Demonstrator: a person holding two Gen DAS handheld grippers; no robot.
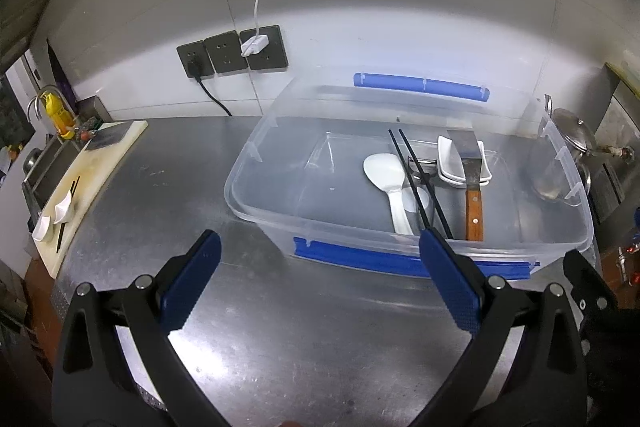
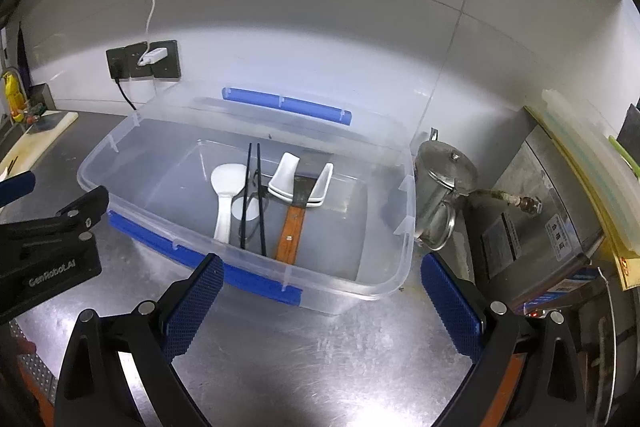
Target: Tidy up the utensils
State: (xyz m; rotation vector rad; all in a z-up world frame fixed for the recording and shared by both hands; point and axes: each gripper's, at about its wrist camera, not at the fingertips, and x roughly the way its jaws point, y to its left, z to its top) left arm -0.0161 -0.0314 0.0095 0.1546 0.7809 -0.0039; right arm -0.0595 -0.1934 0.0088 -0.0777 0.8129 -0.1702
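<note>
On the far left, a pale cutting board (image 1: 96, 163) lies along the steel counter (image 1: 168, 195) beside the sink, carrying two small white dishes (image 1: 54, 219) and dark chopsticks. The open stretch of counter between the board and the clear plastic bin (image 1: 248, 183) is bare metal, with room to move.

The left gripper (image 1: 320, 247) hangs above the counter just short of the bin's near rim, its blue-padded jaws spread wide and holding nothing. The bin is transparent with blue latch strips on its near and far long sides (its walls are low and its top is open).

Inside it, left to right: one white rice paddle (image 2: 226, 187), with a second white spoon bowl partly hidden under the sticks; one pair of black chopsticks (image 2: 258, 195) lying lengthwise, over what looks like a metal peeler; two stacked white dishes (image 2: 286, 179); and one steel spatula (image 2: 294, 215) with a wooden handle, its blade resting across the dishes. The bin's left half is empty floor.

The right gripper (image 2: 320, 267) is also spread wide and empty, in front of the bin's near right corner. Just right of the bin stands a lidded steel pot (image 2: 440, 195), close to the wall.
</note>
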